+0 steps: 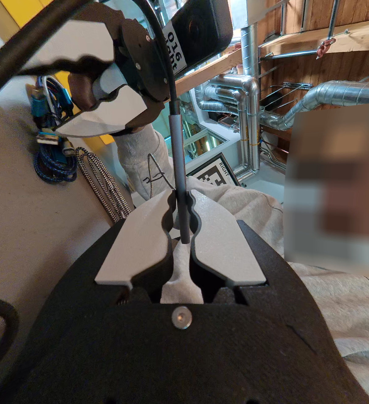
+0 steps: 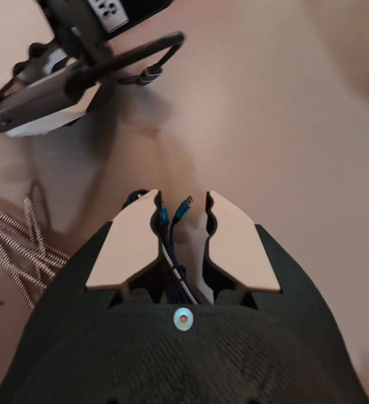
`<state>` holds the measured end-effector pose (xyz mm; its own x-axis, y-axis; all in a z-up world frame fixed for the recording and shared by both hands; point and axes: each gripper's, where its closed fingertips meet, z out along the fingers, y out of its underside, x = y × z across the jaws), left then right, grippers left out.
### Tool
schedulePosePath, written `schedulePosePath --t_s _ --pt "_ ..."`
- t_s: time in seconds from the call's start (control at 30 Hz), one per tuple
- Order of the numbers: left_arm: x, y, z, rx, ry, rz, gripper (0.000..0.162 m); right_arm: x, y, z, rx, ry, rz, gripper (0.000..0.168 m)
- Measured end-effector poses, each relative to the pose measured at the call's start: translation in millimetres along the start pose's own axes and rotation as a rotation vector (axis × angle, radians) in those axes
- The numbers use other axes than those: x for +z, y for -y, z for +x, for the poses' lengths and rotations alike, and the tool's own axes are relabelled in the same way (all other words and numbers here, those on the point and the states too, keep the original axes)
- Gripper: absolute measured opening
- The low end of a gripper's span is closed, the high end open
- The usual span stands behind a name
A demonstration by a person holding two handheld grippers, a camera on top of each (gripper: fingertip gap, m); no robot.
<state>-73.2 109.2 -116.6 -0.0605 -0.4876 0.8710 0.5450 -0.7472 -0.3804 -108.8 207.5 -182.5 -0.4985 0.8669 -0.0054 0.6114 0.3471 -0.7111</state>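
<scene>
My left gripper [image 1: 181,194] is shut on a slim grey bar-shaped adapter [image 1: 177,153] that stands upright between the fingertips. A black cable [image 1: 165,54] runs from its top. My right gripper [image 2: 182,194] is open over the beige table [image 2: 266,153]. A bundle of dark blue braided cables with teal plugs [image 2: 179,215] lies between its jaws, close to the left finger. In the left wrist view, a finger of the right gripper [image 1: 104,113] shows at upper left, over the blue cable bundle [image 1: 52,161]. A left-gripper finger [image 2: 54,102] shows blurred at upper left.
A black-and-white braided cable [image 1: 104,185] lies coiled on the table [image 1: 26,229]; it also shows in the right wrist view [image 2: 19,247]. The black cable's loop and plug [image 2: 150,74] hang by the left gripper. A person's grey sleeve [image 1: 139,153] and a framed marker card [image 1: 214,172] are behind.
</scene>
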Motion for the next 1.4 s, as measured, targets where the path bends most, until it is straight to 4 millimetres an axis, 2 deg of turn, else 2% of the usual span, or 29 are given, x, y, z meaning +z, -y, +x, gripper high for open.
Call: schedulePosePath --t_s 0.03,0.17,0.27,0.4,0.5,0.53,0.63,0.67,0.73,0.87,0.93,1.0,1.13,1.23,1.3,1.4 --pt "-0.5 0.4 0.7 -0.001 -0.004 0.003 0.007 -1.1 1.4 6.0 0.024 -0.055 0.007 0.040" --pt "-2.5 2.6 2.5 -0.005 -0.019 0.022 0.008 -26.2 2.7 19.5 0.142 -0.253 0.092 0.037" --pt "-2.6 3.4 3.0 -0.006 -0.025 0.025 0.008 -38.9 -0.7 12.9 0.288 -0.289 0.118 0.038" --pt "-3.8 3.9 6.5 -0.006 -0.047 0.030 0.008 -25.7 8.5 -14.8 0.323 -0.176 0.115 0.074" --pt "-4.4 4.1 8.6 -0.006 -0.063 0.030 0.008 -4.5 -3.9 -25.1 0.321 -0.145 -0.012 0.091" --pt "-3.7 2.9 8.6 -0.003 -0.061 0.022 0.008 1.0 -9.6 -24.9 0.311 -0.163 -0.047 0.090" --pt "-1.0 -0.7 6.6 0.003 -0.044 -0.002 0.008 8.2 -24.4 -15.2 0.268 -0.282 -0.128 0.073" --pt "-0.7 -1.1 6.2 0.003 -0.042 -0.005 0.008 8.3 -25.7 -13.1 0.256 -0.305 -0.136 0.059" --pt "-1.2 -0.2 6.0 0.003 -0.041 0.002 0.008 5.7 -24.9 -9.6 0.207 -0.322 -0.135 0.045" --pt "-3.1 2.7 8.0 0.001 -0.056 0.020 0.008 -5.6 -38.5 -9.3 -0.011 -0.251 -0.198 0.043" --pt "-3.7 3.3 8.0 0.000 -0.057 0.025 0.008 -16.1 -48.4 -12.5 -0.128 -0.197 -0.199 0.043" --pt "-3.2 2.6 7.6 0.001 -0.054 0.020 0.008 -31.1 -58.6 -15.5 -0.164 -0.148 -0.204 0.043" --pt "-2.7 2.0 7.1 0.002 -0.051 0.017 0.008 -58.1 -82.7 -27.9 -0.087 -0.025 -0.250 0.050" --pt "-3.2 2.5 7.3 0.001 -0.052 0.021 0.008 -74.4 -90.3 -29.0 -0.004 -0.016 -0.243 0.070" --pt "-3.1 2.3 7.0 0.002 -0.050 0.020 0.008 -80.7 -87.9 -22.2 0.083 -0.056 -0.215 0.076" --pt "-3.2 2.7 6.7 0.001 -0.050 0.021 0.008 -78.6 -67.3 -17.6 0.264 -0.120 -0.070 0.076"
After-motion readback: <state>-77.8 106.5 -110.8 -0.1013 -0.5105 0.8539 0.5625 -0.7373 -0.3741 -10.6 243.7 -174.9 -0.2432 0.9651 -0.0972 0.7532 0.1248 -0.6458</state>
